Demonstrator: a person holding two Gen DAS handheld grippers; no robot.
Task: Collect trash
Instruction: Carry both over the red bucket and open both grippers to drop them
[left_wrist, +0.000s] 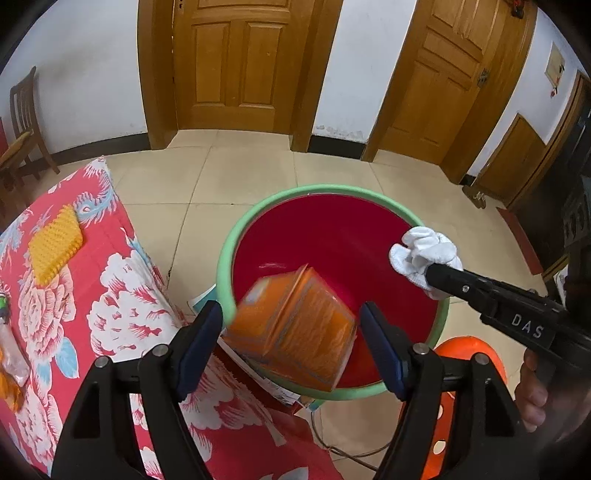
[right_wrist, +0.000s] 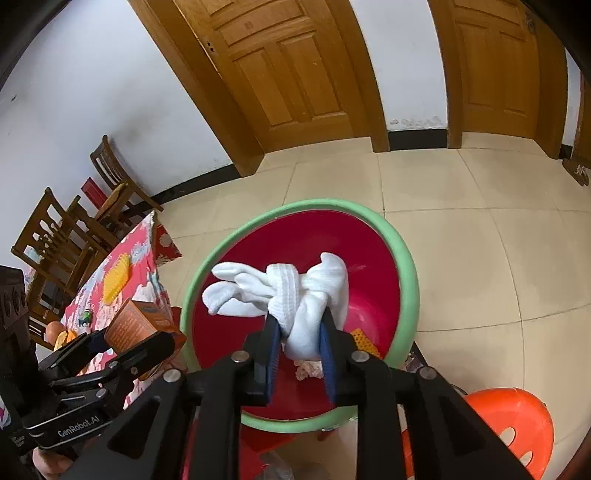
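Dropping step: the left gripper (left_wrist: 291, 332), jaws wide, lets the orange cardboard box (left_wrist: 295, 328) go over the green-rimmed red plastic basin (left_wrist: 236, 240); the right gripper (right_wrist: 301, 338) narrowly pinches knotted white socks (right_wrist: 288, 291) above it, and should release next.

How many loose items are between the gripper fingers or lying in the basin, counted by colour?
Orange: 1, the box
White: 1, the sock bundle
Yellow: 1, the mesh piece in the basin
Pale pink: 1, the crumpled scrap in the basin
Total: 4
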